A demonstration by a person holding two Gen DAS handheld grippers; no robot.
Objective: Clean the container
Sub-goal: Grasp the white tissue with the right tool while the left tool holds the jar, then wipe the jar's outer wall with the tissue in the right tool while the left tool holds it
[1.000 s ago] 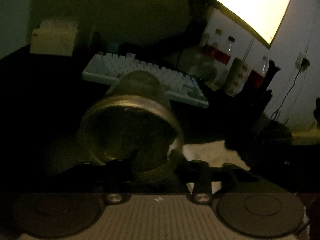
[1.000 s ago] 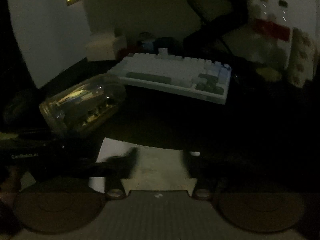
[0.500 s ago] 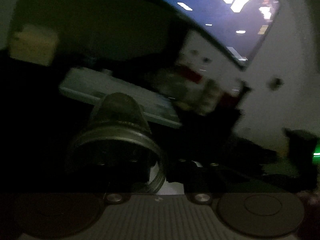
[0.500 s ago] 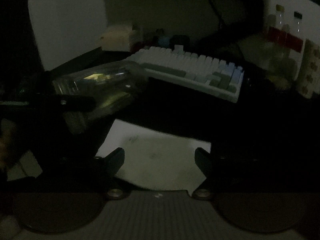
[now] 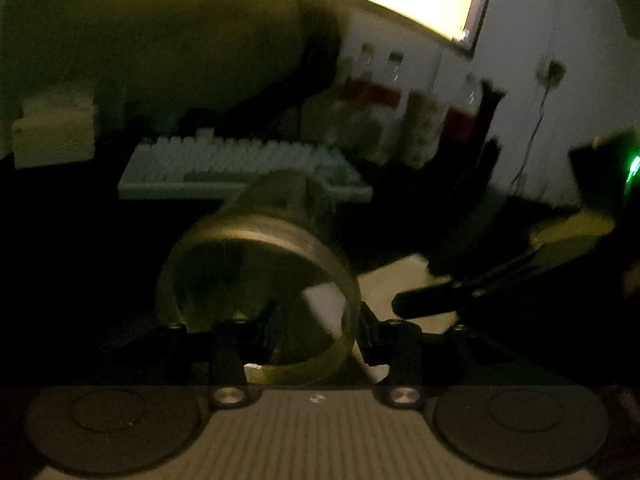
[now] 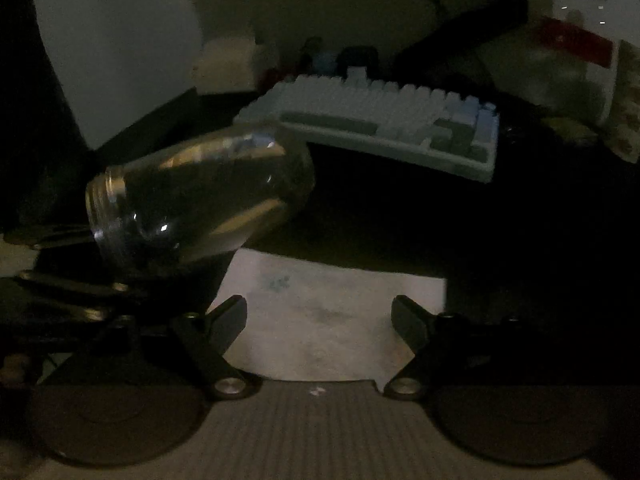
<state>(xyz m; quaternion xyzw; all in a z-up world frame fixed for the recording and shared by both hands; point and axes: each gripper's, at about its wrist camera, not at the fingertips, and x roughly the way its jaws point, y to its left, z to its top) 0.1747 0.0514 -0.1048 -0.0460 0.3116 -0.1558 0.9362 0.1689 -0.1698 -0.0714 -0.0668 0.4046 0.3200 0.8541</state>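
The left tool [image 5: 314, 332], jaws opening, straddles the rim of the tilted glass jar [image 6: 200, 196]. The right tool [image 6: 320, 320] hangs released above the white cloth [image 6: 332, 320].

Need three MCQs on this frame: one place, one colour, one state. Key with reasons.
1. Where is the white cloth?
A) hanging on the wall
B) lying flat in front of the keyboard
C) draped over the keyboard
2. Keyboard's main colour?
A) black
B) red
C) white
3. How is the jar?
A) tipped sideways, lidless
B) upright, lidded
C) shattered

Key:
1. B: the cloth lies nearer the camera than the keyboard.
2. C: the keys are pale, with a few blue-grey ones.
3. A: the threaded mouth is bare and the body slants.
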